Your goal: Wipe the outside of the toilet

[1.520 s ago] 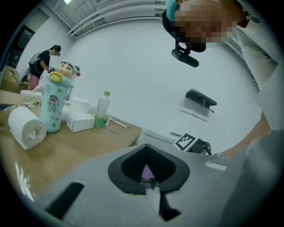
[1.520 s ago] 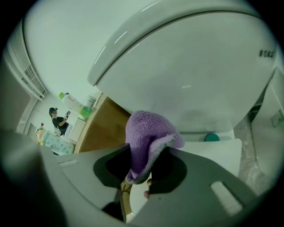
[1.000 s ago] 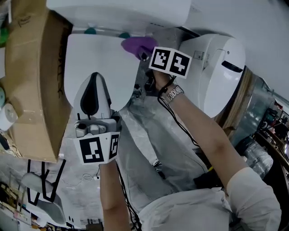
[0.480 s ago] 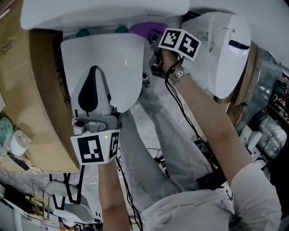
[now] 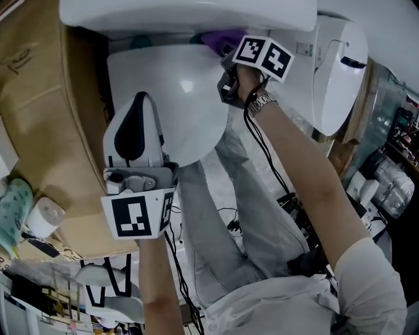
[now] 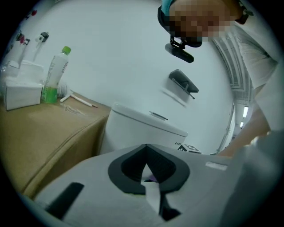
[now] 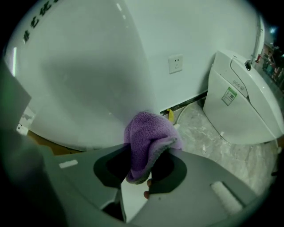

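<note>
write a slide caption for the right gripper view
Right claw shut on a purple cloth, close to the curved outside of the white toilet.

The head view looks steeply down on the toilet [image 5: 180, 98], its cistern [image 5: 190, 14] at 12 o'clock. The left gripper [image 6: 145, 156] view rides low and faces up at that same cistern, the cardboard box [image 6: 49, 133] at 9 o'clock. The right gripper [image 7: 143, 155] view, close against the toilet's side, looks past its purple cloth [image 7: 148, 133] to a second white toilet [image 7: 244, 102] at 3 o'clock, shared with the head view.
</note>
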Tool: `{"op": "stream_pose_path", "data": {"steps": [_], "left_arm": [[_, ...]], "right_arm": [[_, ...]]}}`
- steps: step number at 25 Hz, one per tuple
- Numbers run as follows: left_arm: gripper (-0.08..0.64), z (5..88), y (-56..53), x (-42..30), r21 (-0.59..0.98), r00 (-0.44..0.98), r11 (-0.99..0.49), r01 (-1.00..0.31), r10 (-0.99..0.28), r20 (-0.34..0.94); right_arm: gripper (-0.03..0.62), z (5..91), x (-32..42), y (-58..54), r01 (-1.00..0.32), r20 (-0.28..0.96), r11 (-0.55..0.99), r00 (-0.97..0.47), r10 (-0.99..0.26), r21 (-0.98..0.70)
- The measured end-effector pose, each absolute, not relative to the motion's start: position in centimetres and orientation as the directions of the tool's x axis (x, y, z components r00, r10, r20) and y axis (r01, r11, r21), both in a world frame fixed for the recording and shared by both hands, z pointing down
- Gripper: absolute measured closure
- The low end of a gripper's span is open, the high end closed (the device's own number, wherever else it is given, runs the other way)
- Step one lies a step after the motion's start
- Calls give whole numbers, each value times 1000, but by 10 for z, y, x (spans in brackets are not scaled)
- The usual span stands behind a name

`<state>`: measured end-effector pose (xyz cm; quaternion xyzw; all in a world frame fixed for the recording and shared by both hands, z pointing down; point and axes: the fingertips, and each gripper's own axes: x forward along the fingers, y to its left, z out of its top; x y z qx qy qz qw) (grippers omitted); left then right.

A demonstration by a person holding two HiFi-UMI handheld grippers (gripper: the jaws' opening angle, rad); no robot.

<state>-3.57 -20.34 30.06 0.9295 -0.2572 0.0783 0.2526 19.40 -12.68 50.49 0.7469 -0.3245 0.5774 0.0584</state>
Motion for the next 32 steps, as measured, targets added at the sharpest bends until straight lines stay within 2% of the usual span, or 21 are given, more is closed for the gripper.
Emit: {"op": "stream_pose_path", "data": {"steps": [11, 26, 32], "left_arm": [[554, 287, -213, -60, 446, 857, -732, -514, -456, 239], [554, 292, -203, -93, 471, 861, -721, -508, -449, 240], [554, 289, -206, -105, 501, 842, -682, -532, -487, 231]], "right_arm": [[491, 502, 128, -178, -598, 902, -737, 51, -429, -317], [491, 505, 29, -263, -711, 878, -592, -73, -473, -378], [491, 504, -6, -294, -752, 867, -523, -129, -481, -402]]}}
